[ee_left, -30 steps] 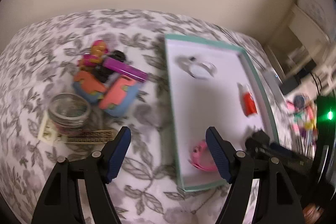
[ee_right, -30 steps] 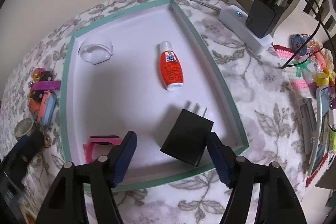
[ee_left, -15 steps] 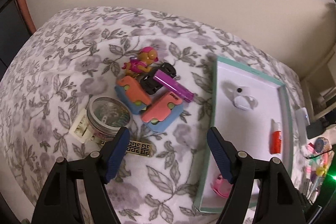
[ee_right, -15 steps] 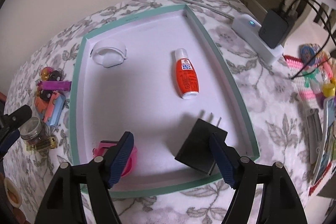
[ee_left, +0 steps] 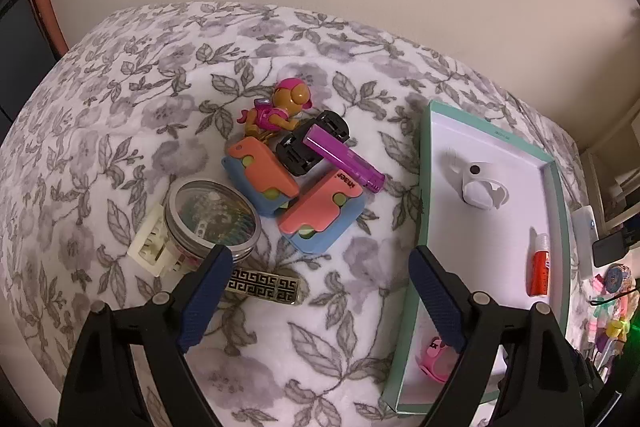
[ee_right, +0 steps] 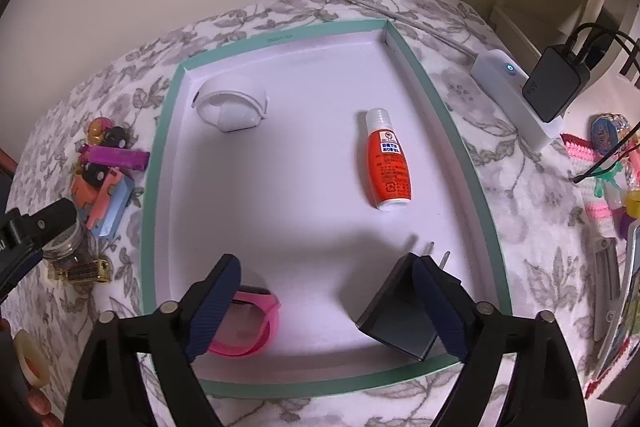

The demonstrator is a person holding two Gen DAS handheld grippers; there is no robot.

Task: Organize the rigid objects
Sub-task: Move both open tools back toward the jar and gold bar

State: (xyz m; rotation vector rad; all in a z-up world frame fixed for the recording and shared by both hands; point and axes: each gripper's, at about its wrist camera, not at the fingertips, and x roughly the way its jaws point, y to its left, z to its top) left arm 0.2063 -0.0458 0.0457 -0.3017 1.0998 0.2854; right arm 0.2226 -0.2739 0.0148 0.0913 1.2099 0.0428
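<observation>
- The left gripper (ee_left: 316, 291) hangs over a little pile of toys on the flowery cloth (ee_left: 120, 115). Its jaws are opening wide and nothing is between them.
- The right gripper (ee_right: 326, 301) hangs over the green-edged tray (ee_right: 460, 143). Its jaws are opening too. The black plug (ee_right: 400, 315) lies on the tray by the right finger, but the fingers do not pinch it.
- Already in the tray are the plug, an orange bottle (ee_right: 388, 163), a white round holder (ee_right: 232, 105) and a pink band (ee_right: 248, 327).
- Still on the cloth are a glass jar (ee_left: 212, 219), two orange-and-blue blocks (ee_left: 296, 203), a purple stick (ee_left: 344, 159), a black clip thing (ee_left: 308, 143), a pink puppy toy (ee_left: 280, 107) and a gold patterned bar (ee_left: 264, 285).
- The jar looks like the heaviest one. Glass is smooth, can slip and can break. I would hold it by its round sides, under the lid.
- The blocks look hard and light. Their flat sides look easy to pinch.
- The purple stick is thin and sits on top of the pile. I would grab it across the middle so it does not tip.
- The gold bar lies flat on the soft cloth, so it may be hard to get under. I would pinch its long edges.
</observation>
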